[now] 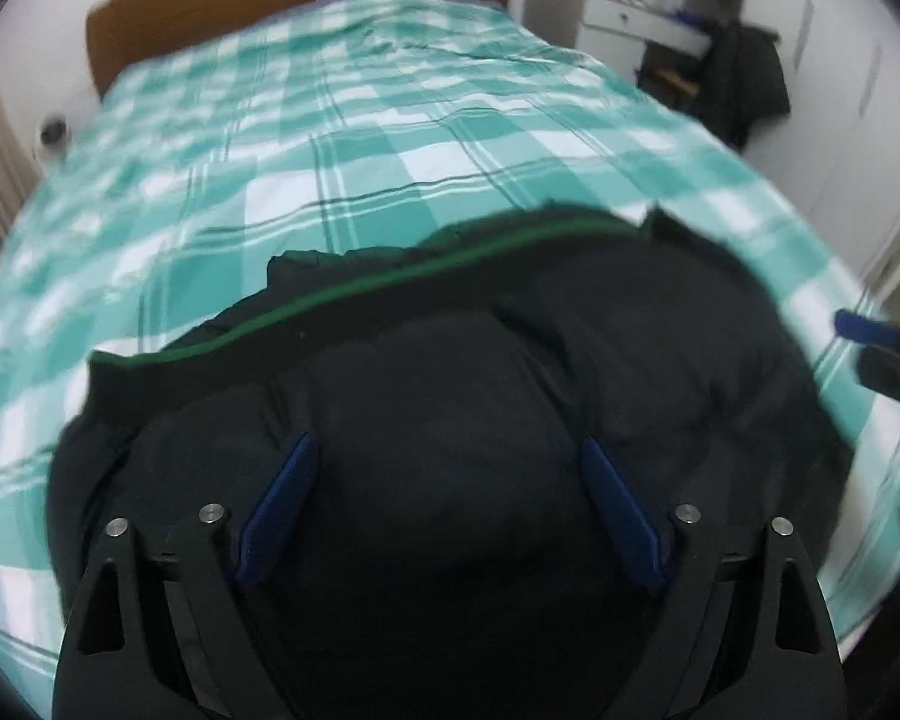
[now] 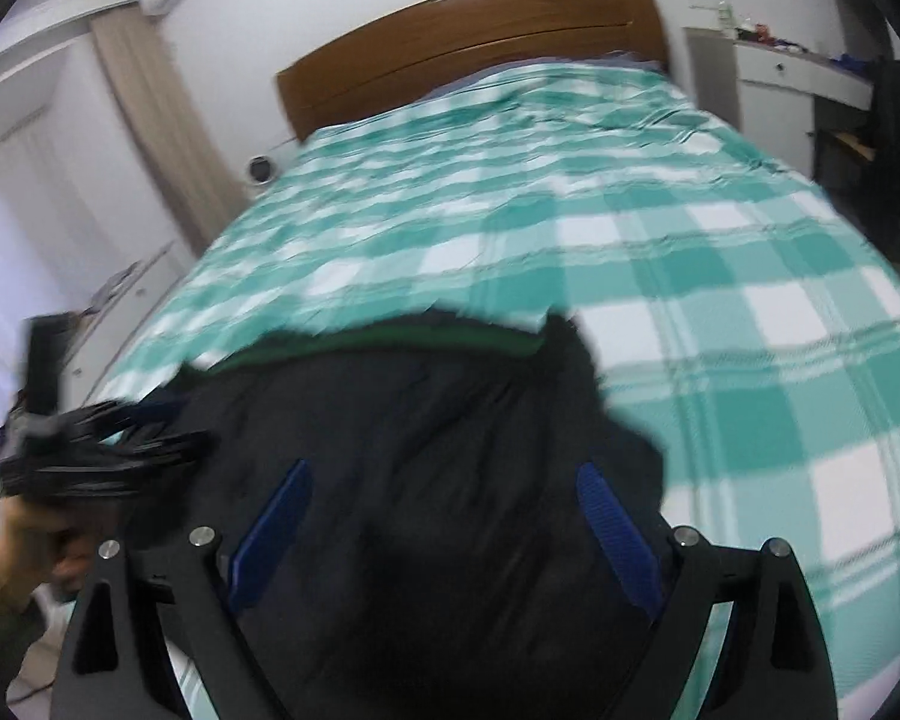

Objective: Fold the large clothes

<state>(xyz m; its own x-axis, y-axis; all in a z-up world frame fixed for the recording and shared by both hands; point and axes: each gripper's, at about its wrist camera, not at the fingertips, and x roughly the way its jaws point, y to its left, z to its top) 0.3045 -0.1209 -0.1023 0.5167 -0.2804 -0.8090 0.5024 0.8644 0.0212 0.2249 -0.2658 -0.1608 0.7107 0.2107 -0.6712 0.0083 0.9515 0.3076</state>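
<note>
Lying on the near end of the bed [image 1: 390, 138], the black coat [image 1: 480, 360] spreads crosswise, its green-edged hem [image 1: 390, 285] running left to right toward the headboard [image 2: 468, 42]. No containers show. Left tool [image 1: 450, 510] hangs over the coat, jaws wide, nothing between. Right tool [image 2: 444, 528] likewise gapes, empty.

Dark garment [image 2: 426, 456], perhaps folded, on bed [image 2: 750, 276]

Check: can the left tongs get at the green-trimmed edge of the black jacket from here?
Probably yes. The left tongs are open and empty above the jacket, and nothing lies between them and the green trim. The right tongs are off to the side.
</note>
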